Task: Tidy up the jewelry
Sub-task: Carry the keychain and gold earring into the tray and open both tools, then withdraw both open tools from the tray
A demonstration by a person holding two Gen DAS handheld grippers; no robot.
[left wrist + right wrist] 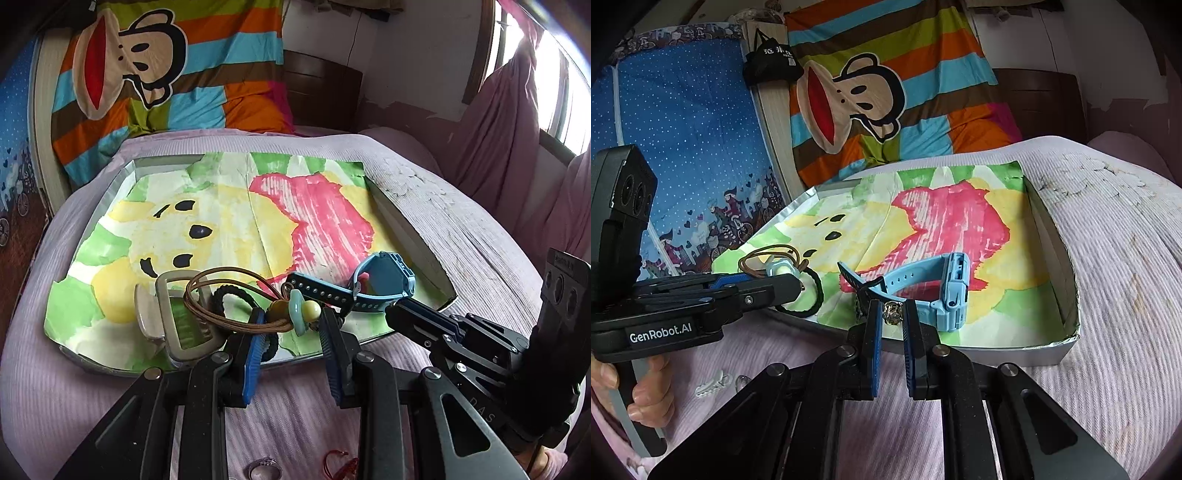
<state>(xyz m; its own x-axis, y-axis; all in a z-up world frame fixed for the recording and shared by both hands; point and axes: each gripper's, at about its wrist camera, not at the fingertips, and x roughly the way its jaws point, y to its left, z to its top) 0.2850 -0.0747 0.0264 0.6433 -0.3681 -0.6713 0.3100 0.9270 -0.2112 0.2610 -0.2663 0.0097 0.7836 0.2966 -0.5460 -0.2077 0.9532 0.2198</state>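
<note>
A shallow box (410, 232) lined with a painted paper lies on the bed. My left gripper (293, 321) is shut on a brown cord necklace (221, 280) at its teal pendant (297, 314), over the box's near edge. In the right wrist view the same left gripper (796, 284) comes in from the left with the pendant (779, 267). My right gripper (892, 315) is shut on a small ornate gold-coloured ring (894, 314), just over the box's front edge. A blue watch (931, 288) lies in the box beyond the ring, and its strap is hidden partly by my fingers.
A metal buckle (181, 314) and a black hair tie (229, 299) lie in the box's near left part. On the pink cover in front of the box lie a silver ring (264, 470), a red cord (340, 469) and a white clip (713, 384). A striped quilt (166, 66) is piled behind.
</note>
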